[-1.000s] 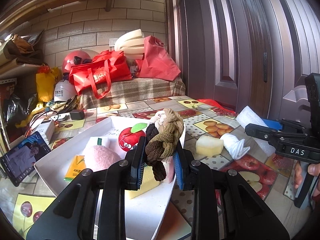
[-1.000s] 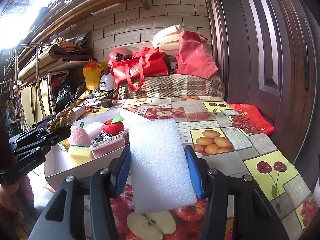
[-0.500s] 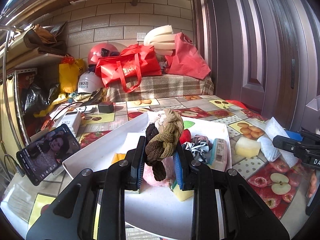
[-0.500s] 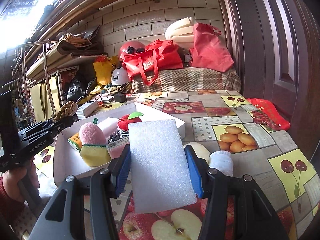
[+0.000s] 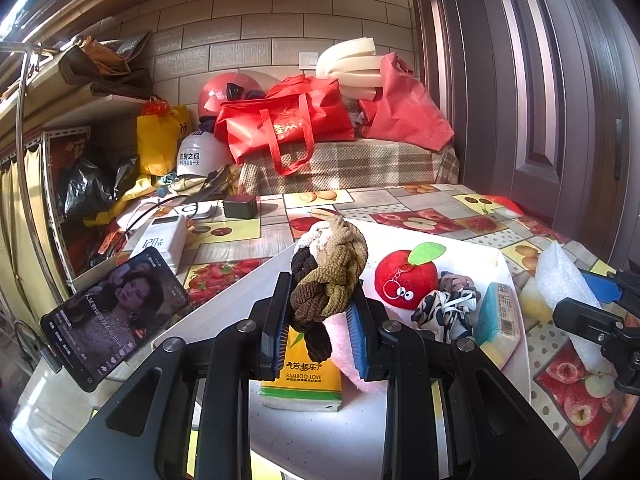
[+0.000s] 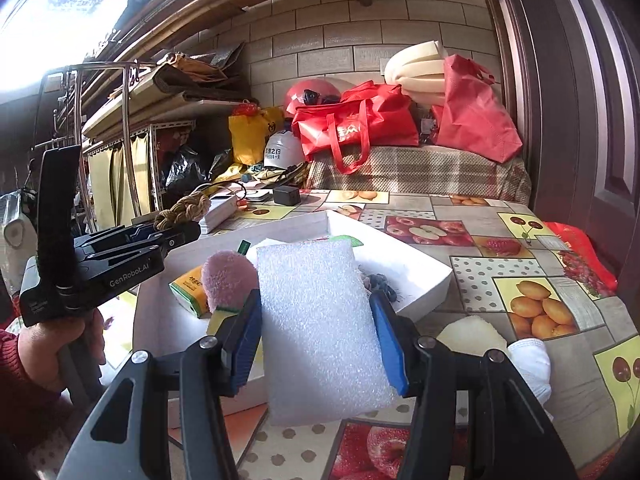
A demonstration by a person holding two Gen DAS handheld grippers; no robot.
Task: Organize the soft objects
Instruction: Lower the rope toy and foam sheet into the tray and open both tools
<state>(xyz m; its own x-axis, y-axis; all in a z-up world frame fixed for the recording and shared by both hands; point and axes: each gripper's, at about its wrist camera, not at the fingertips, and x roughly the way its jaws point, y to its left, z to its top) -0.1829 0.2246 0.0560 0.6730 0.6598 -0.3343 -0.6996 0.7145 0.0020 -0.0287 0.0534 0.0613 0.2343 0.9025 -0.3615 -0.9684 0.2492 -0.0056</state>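
Observation:
My left gripper [image 5: 319, 330] is shut on a braided brown, tan and cream hair tie [image 5: 328, 276] and holds it above the white tray [image 5: 460, 246]. In the tray lie a red apple plush [image 5: 404, 276], a patterned scrunchie [image 5: 444, 308], a wrapped sponge [image 5: 498, 320], a pink puff [image 5: 340, 340] and a tissue pack [image 5: 304, 380]. My right gripper [image 6: 316, 340] is shut on a white foam sheet [image 6: 320, 328], held just right of the tray [image 6: 420, 276]. It also shows in the left wrist view [image 5: 600, 320].
A cream sponge [image 6: 472, 334] and a white rolled cloth [image 6: 532, 360] lie on the fruit-print tablecloth right of the tray. A phone [image 5: 112, 316], a power bank [image 5: 160, 240] and a charger [image 5: 240, 206] sit to the left. Red bags [image 5: 288, 124] are piled at the back.
My left gripper with the hair tie has shifted left and over the tray's near part. My right gripper with the foam sheet has moved closer to the tray.

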